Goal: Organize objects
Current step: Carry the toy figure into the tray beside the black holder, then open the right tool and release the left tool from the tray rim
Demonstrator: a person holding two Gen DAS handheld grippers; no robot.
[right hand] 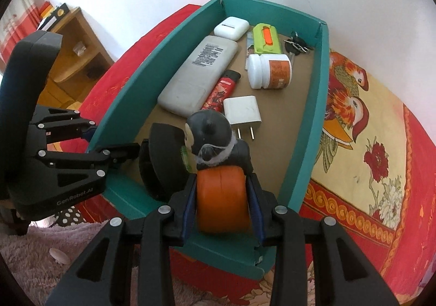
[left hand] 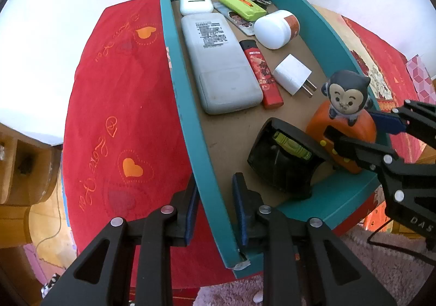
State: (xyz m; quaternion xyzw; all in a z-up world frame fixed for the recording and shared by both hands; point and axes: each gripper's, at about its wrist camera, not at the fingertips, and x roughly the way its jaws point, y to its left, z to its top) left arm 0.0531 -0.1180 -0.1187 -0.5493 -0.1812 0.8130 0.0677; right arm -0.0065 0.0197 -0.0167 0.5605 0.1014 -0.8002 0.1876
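Observation:
A teal cardboard tray [left hand: 188, 126] [right hand: 313, 142] sits on a red cloth. My left gripper [left hand: 215, 210] straddles its left wall, one finger outside and one inside, pads close to the wall. My right gripper [right hand: 223, 197] [left hand: 368, 129] is shut on an orange toy with a grey monkey figure [right hand: 218, 137] [left hand: 344, 96] on top, at the tray's near right corner. Beside it lies a black tape dispenser [left hand: 283, 159] [right hand: 160, 159]. Further in lie a white remote [left hand: 220, 63], a red lighter [left hand: 261, 74], a white plug [left hand: 293, 74], a white jar [left hand: 275, 28], a green case [left hand: 241, 3], a white earbud case [left hand: 196, 2] and keys [right hand: 297, 43].
The red cloth [left hand: 109, 115] covers the table left of the tray; a bird-patterned cloth [right hand: 359, 115] lies right of it. A wooden shelf [right hand: 73, 44] stands at the far left. A pinkish fluffy rug [right hand: 32, 246] is below the table edge.

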